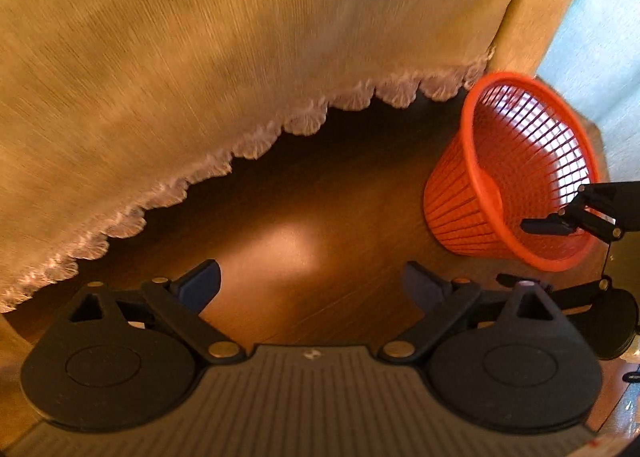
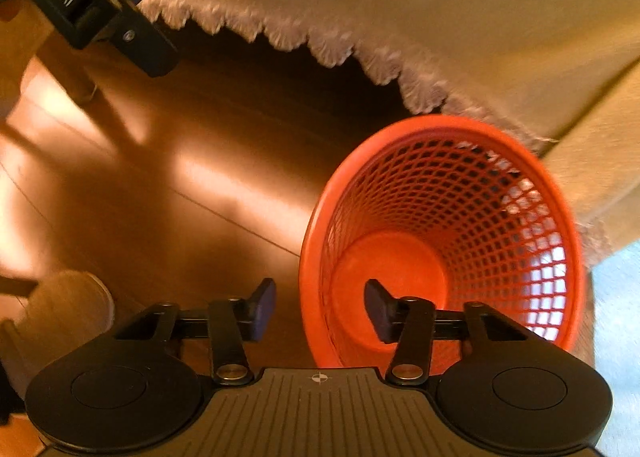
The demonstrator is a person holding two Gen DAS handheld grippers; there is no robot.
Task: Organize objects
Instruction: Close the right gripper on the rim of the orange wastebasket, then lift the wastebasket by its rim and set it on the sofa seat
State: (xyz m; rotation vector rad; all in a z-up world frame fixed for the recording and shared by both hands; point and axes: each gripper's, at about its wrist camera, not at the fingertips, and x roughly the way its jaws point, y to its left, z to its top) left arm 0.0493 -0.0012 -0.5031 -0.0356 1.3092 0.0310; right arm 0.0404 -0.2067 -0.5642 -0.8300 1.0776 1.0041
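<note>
Straddling the near rim of the orange basket (image 2: pixel 440 241), my right tool (image 2: pixel 320 307) stands half-open, gripping nothing; I should close squarely on that rim; left tool (image 1: pixel 312 285) hangs wide beside it, empty.

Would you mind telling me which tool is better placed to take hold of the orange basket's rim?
The right tool. Its two fingers straddle the near rim of the orange basket, one inside, one outside. The left tool hangs open over bare wooden floor, beside the basket.
</note>
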